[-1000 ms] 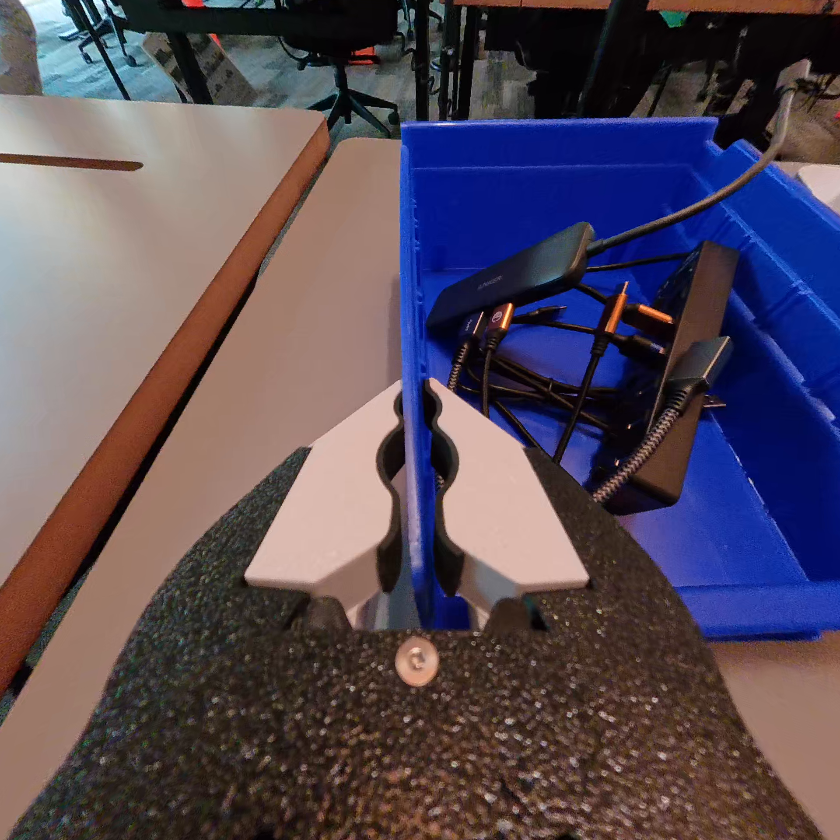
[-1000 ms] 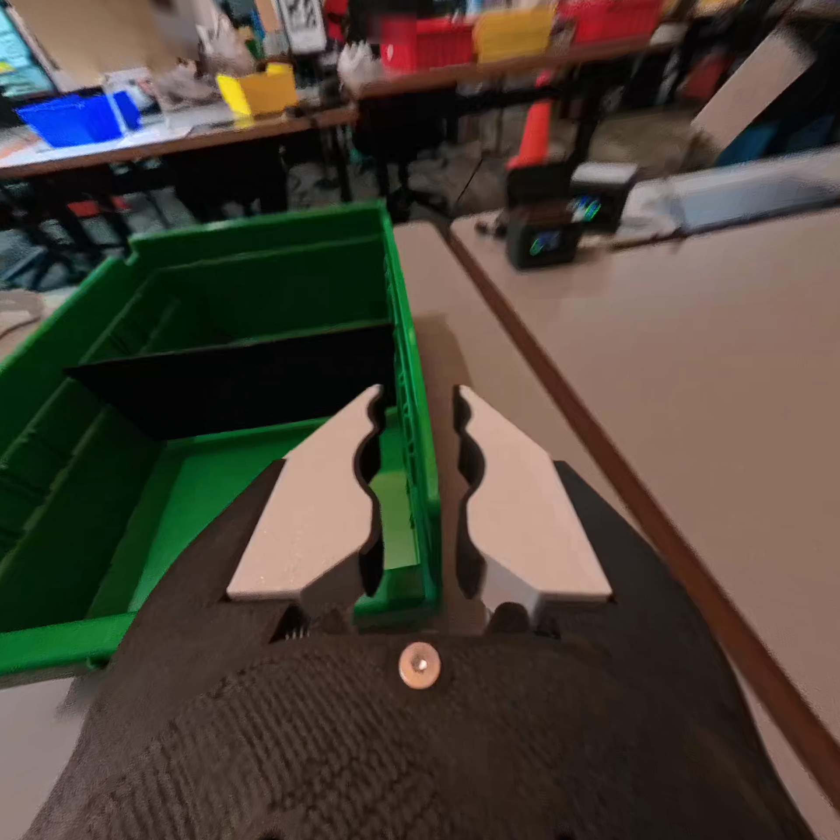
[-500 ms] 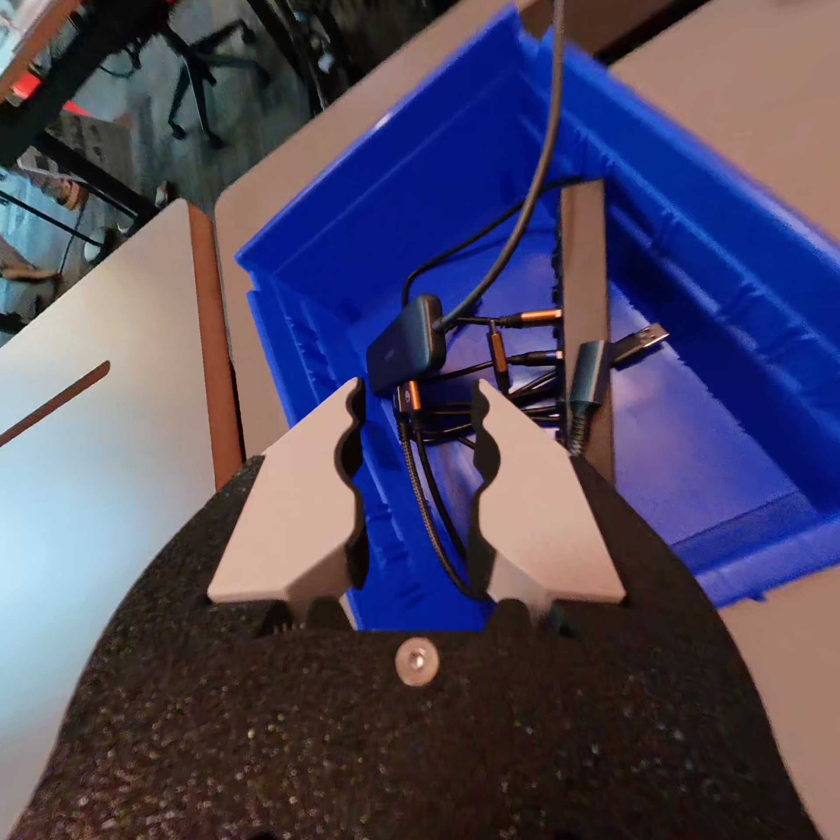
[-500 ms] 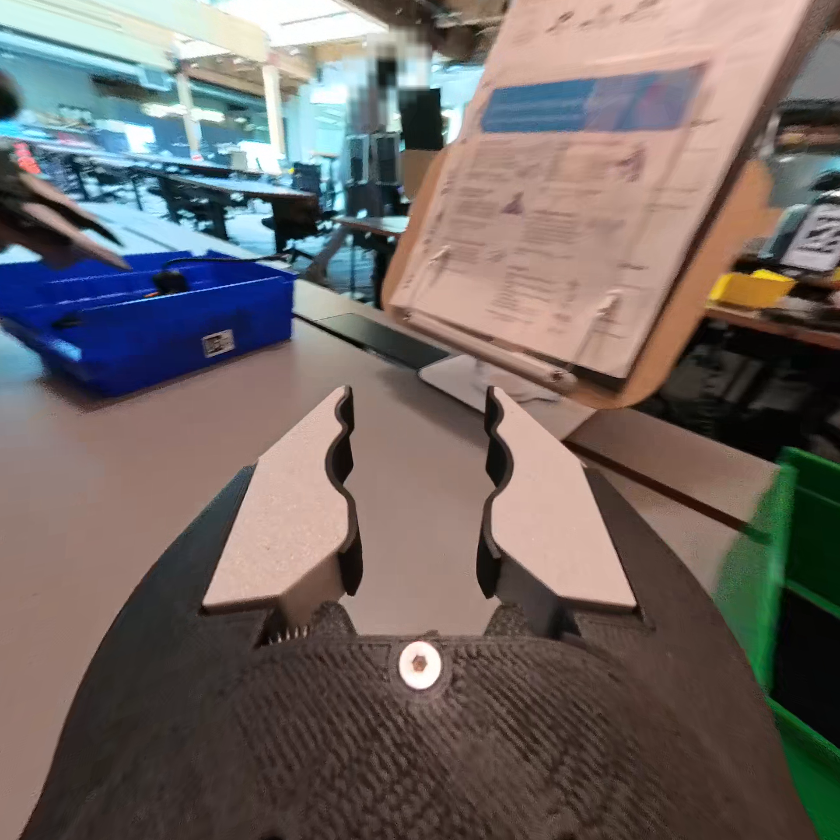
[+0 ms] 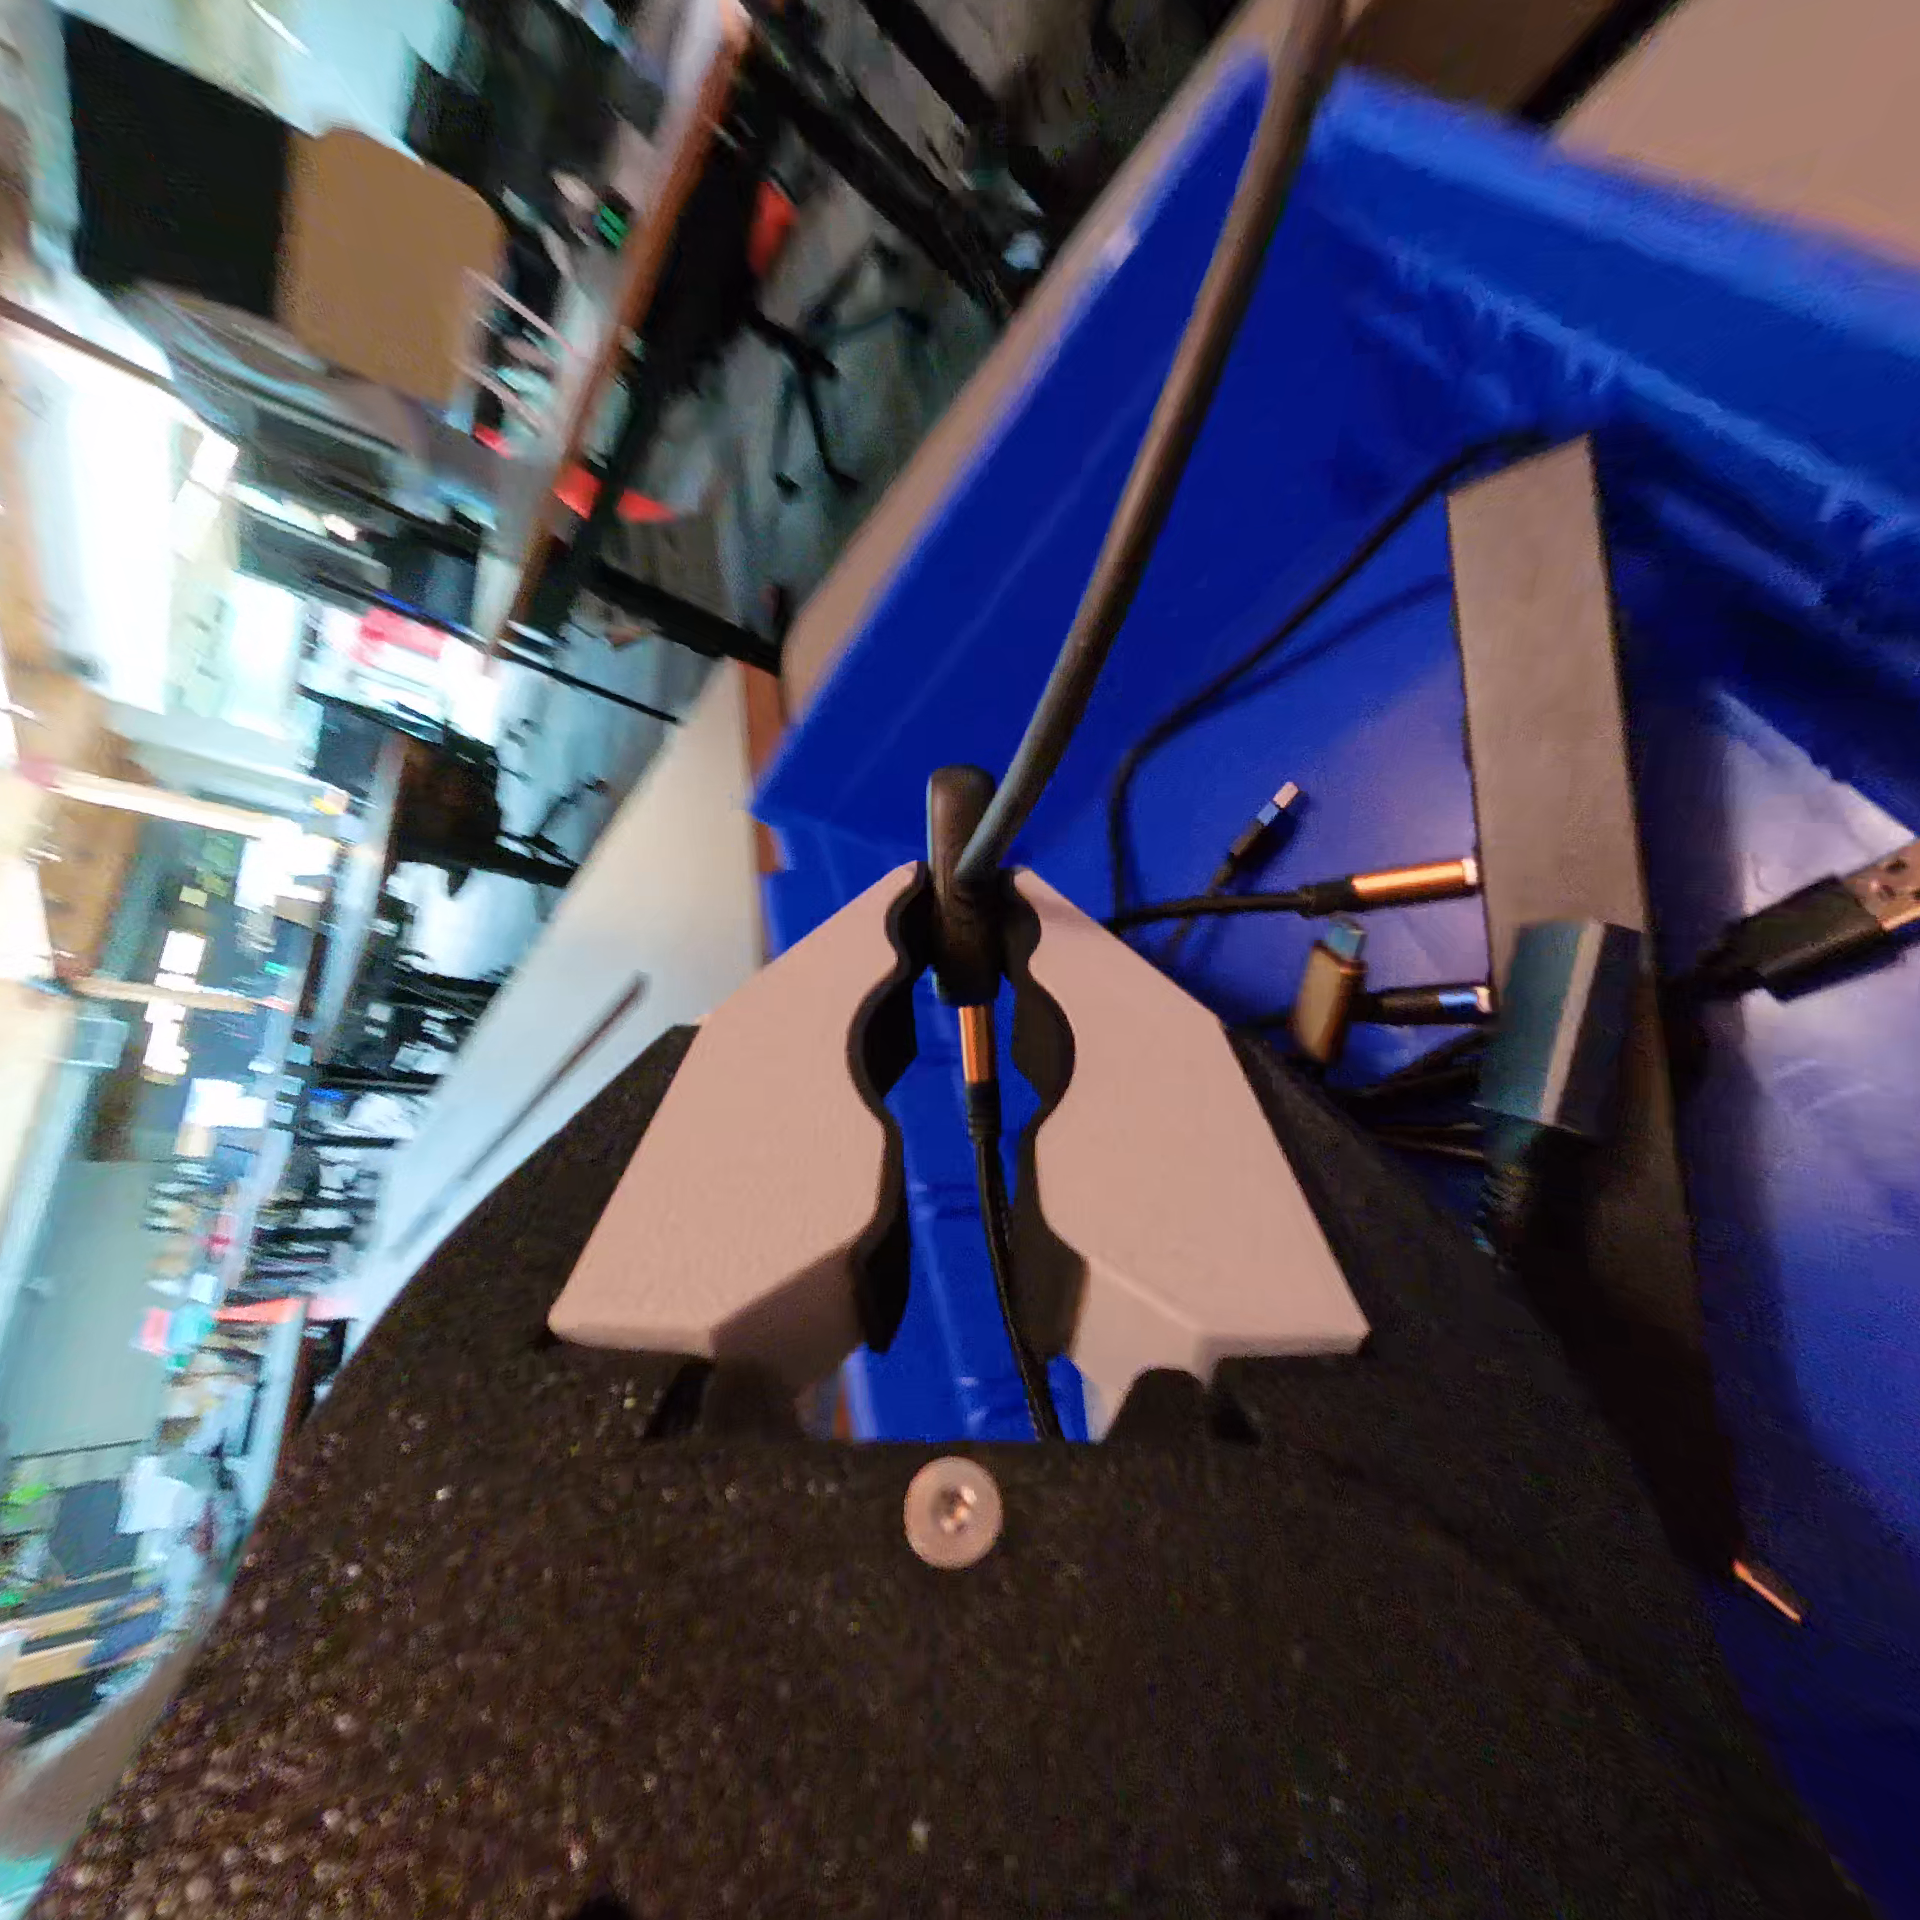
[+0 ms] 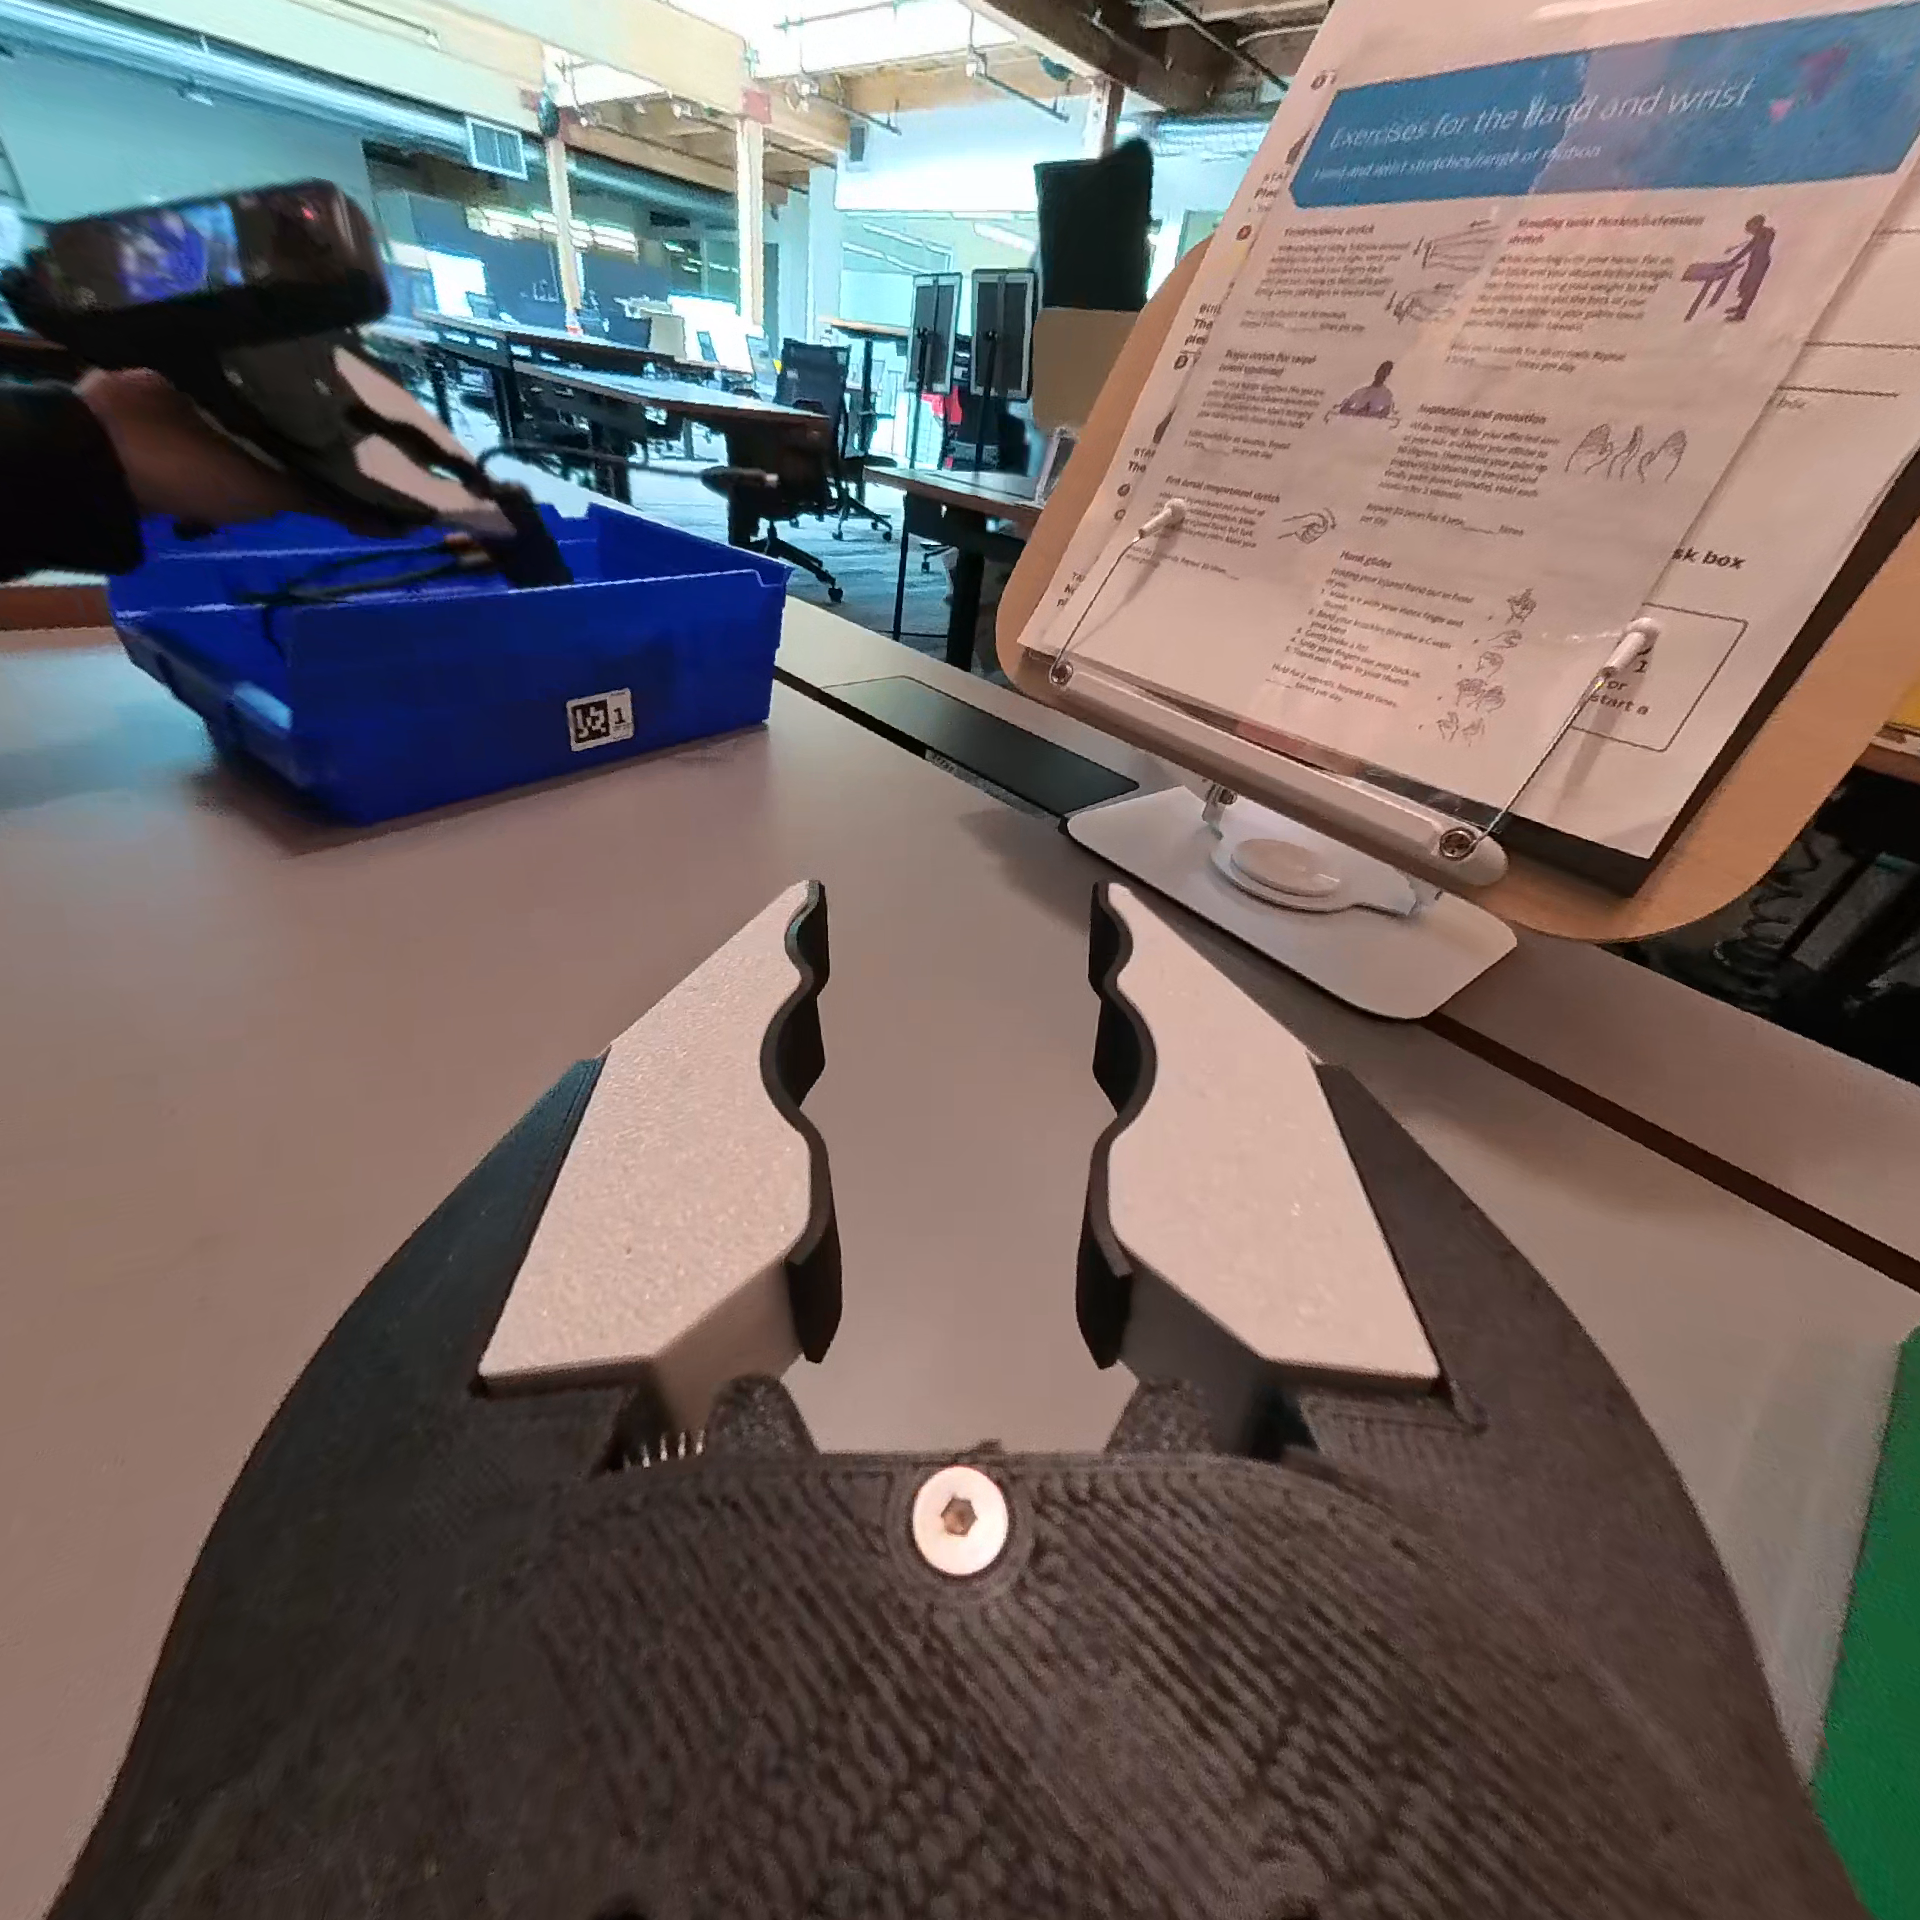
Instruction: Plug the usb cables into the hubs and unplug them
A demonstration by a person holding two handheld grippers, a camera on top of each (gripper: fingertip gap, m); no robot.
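Hub (image 5: pixel 961 914): dark, edge-on, clamped between my left gripper (image 5: pixel 961 896) tips, over the blue bin (image 5: pixel 1039 582).
Cable (image 5: pixel 977 1049): one orange-collared plug seated in its near end.
Loose plugs (image 5: pixel 1403 883): several lying unplugged in the bin; most of the plugging is left, I judge.
Right gripper (image 6: pixel 958 904): fingers apart, empty, above the table (image 6: pixel 312 987), well apart from the bin.

Left hand-held gripper (image 5: pixel 961 899) seemingly clamped tight; right hand-held gripper (image 6: pixel 958 914) parted.
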